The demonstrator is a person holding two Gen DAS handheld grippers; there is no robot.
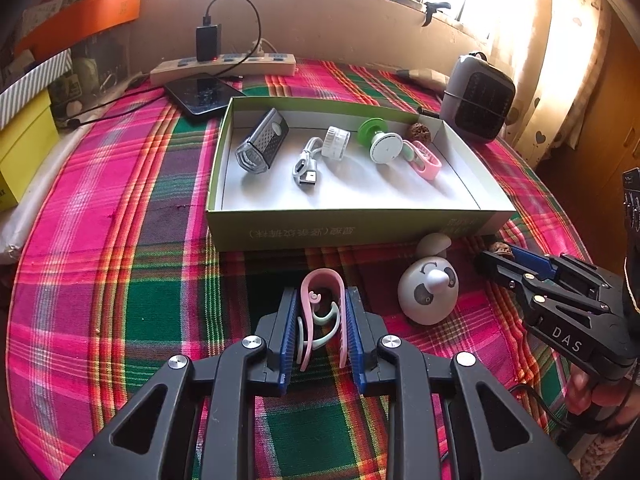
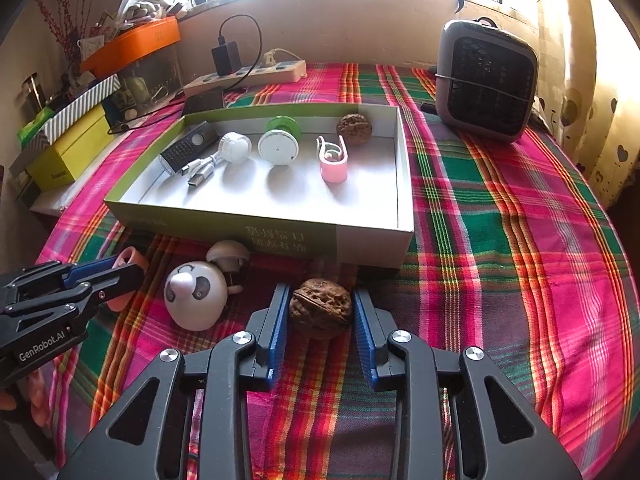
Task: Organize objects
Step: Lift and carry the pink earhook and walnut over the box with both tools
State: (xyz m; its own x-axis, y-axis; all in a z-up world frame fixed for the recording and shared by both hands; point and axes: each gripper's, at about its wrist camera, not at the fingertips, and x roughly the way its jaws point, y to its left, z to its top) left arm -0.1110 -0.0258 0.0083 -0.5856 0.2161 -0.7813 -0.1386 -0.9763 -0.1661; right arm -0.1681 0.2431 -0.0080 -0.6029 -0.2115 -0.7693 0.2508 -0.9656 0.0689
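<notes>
Left gripper (image 1: pixel 322 332) clenched on a pink clip (image 1: pixel 320 312), clip's long axis running along the fingers and pointing toward the box (image 1: pixel 352 226) straight ahead. Right gripper (image 2: pixel 320 320) pinches a walnut (image 2: pixel 321 307) just off the plaid cloth (image 2: pixel 500 240); box's near wall lies just beyond, slightly left. Both loads sit near that wall, panda-faced gadget (image 2: pixel 196 300) between the grippers.
</notes>
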